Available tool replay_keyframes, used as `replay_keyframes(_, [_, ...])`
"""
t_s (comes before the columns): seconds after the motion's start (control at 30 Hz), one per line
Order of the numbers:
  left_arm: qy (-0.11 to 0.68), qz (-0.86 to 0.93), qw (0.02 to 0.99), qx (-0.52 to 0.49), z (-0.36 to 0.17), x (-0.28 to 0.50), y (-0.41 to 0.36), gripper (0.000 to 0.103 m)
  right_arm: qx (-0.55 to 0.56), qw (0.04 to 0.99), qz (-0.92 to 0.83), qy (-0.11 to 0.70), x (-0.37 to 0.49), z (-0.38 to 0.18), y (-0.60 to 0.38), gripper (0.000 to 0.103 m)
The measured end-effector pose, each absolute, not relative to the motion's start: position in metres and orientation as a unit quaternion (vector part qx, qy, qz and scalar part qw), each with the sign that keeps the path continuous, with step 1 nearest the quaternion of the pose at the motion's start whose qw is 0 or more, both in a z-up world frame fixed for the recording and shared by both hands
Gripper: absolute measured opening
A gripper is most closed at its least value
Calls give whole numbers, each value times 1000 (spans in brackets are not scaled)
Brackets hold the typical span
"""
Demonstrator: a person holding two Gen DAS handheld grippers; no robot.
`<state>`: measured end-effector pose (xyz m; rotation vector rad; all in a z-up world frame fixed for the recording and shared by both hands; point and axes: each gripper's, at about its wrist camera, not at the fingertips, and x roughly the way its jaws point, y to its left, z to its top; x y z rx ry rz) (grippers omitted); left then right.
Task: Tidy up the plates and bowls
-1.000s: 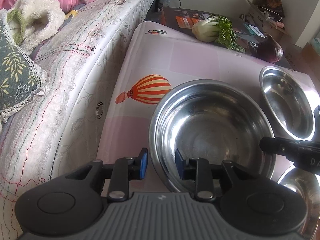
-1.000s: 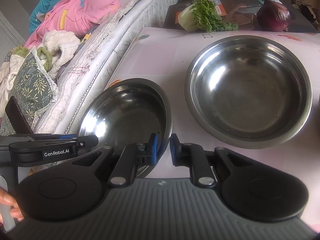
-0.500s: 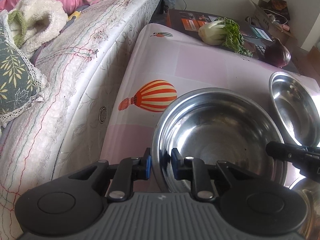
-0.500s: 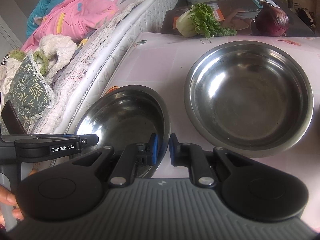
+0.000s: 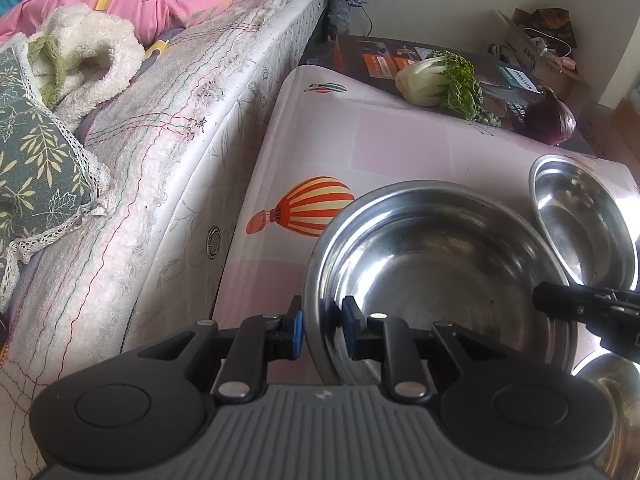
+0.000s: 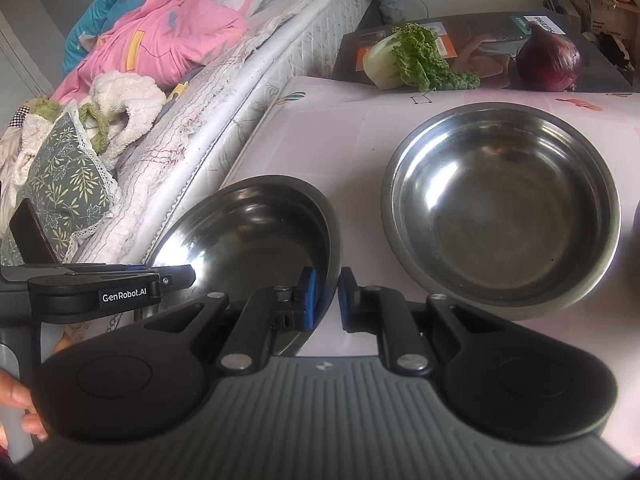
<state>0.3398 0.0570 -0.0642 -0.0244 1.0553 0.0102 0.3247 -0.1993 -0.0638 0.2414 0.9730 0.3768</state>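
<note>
Your left claw (image 5: 323,330) had just closed on the near bowl (image 5: 440,280) rim; right claw (image 6: 325,298) gripped its opposite rim, ready for lifting.

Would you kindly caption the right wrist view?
Right gripper shut on steel bowl's rim, second bowl beside it.

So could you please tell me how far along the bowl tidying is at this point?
Nothing looks stacked yet. In hand: the left gripper and the right gripper each pinch the rim of the near bowl, one on either side. Left: the far bowl sits apart on the table, and another bowl shows at the edge.
</note>
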Motion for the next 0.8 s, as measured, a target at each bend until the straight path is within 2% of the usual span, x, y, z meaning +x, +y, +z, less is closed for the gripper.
replay_keyframes(0.8, [475, -4, 880, -12, -23, 326, 44, 21, 134, 870, 179, 440, 309, -33, -221, 11])
